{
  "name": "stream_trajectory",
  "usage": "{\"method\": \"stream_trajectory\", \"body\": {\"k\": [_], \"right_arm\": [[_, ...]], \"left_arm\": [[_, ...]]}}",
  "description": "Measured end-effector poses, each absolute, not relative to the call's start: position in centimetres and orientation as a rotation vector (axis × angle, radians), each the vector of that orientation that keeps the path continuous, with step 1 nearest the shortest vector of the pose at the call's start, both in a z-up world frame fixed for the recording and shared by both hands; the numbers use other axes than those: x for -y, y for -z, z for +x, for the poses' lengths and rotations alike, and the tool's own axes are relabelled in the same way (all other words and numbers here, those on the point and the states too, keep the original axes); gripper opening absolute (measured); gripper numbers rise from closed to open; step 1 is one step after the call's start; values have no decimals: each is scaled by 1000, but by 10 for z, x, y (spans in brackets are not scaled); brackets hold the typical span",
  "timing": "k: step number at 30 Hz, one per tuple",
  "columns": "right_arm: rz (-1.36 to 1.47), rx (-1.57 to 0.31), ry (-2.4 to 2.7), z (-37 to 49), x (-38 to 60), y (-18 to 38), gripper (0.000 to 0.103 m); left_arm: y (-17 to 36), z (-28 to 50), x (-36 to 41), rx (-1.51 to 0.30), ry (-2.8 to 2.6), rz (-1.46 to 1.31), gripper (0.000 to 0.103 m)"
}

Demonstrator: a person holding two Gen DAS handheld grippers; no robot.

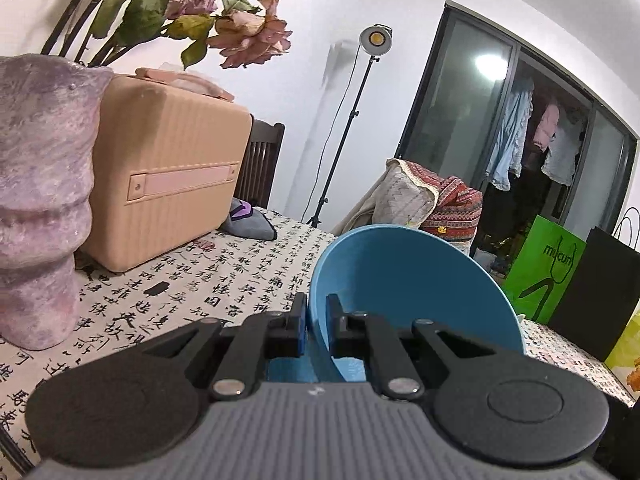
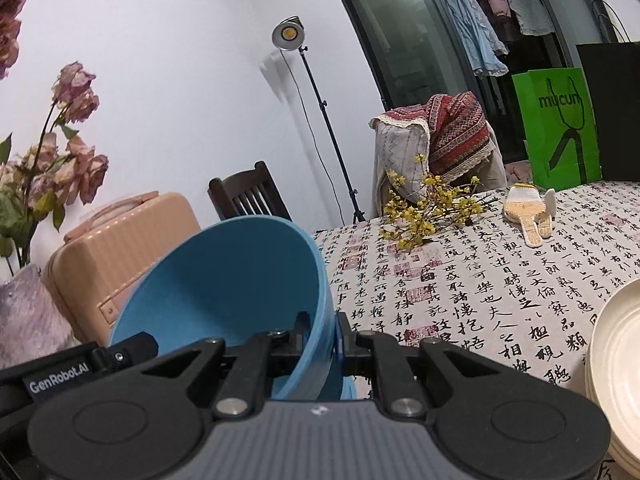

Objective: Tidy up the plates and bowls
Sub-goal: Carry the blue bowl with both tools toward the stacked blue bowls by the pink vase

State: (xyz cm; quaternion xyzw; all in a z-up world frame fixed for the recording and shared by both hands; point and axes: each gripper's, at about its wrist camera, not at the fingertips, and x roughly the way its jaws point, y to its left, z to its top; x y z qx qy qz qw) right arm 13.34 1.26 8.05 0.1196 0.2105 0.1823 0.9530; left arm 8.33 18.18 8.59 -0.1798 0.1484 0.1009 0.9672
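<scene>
Grippers both pinch for me: left gripper (image 1: 317,320) clamps the round blue plastic bowl (image 1: 400,280) by its rim, right gripper (image 2: 323,334) clamps the opposite rim, above the calligraphy-printed tablecloth (image 2: 480,280).

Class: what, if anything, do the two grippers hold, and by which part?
Both the left gripper and right gripper are shut on the blue bowl, pinching its rim.
</scene>
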Motion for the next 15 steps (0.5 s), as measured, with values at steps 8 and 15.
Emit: {"method": "stream_trajectory", "body": {"k": [8, 15], "right_arm": [[202, -437, -375, 134, -21, -74, 12], [154, -425, -368, 131, -29, -72, 12]], "left_arm": [[-77, 83, -186, -326, -223, -370, 10], [-74, 79, -187, -326, -233, -366, 10]]}}
